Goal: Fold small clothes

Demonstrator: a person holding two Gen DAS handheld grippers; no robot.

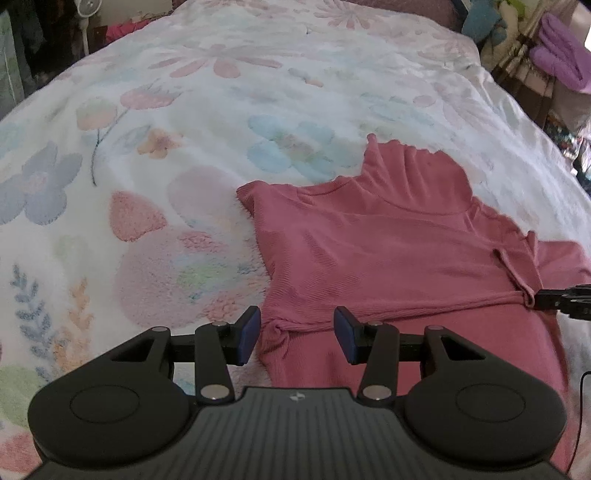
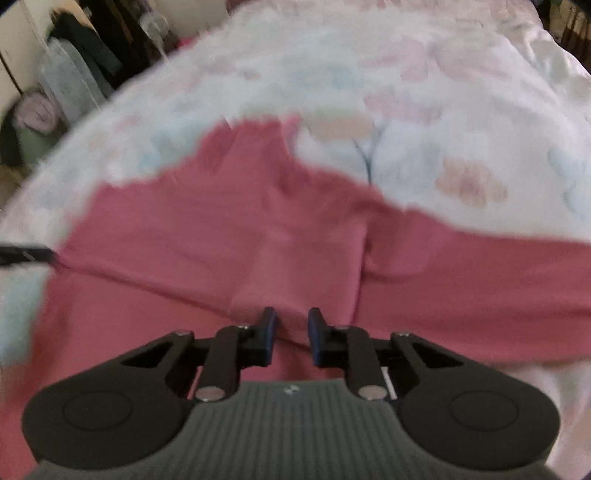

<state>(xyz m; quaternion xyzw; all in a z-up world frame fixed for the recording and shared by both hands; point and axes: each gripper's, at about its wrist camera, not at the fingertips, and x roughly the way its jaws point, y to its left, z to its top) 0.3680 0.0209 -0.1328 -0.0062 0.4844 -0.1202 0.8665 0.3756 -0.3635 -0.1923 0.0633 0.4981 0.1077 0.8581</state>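
A pink ribbed top (image 1: 388, 251) lies spread on the floral blanket (image 1: 147, 147), collar away from me. My left gripper (image 1: 297, 334) hovers over the top's near left corner. Its blue pads (image 1: 249, 334) stand well apart, with a bunched bit of cloth between them and untouched. A taut crease runs from that bunch to the right gripper (image 1: 554, 299) at the right edge. In the blurred right wrist view, my right gripper (image 2: 292, 334) sits low over the pink top (image 2: 258, 240). A narrow gap shows between its pads, and flat cloth is visible through it. The left gripper (image 2: 26, 254) pokes in at the left.
The blanket covers a bed that falls away at the left and right edges. Purple and patterned fabrics (image 1: 557, 59) are piled beyond the right side. A white fan (image 1: 86, 11), dark clothes and bags (image 2: 74, 74) stand beyond the left side.
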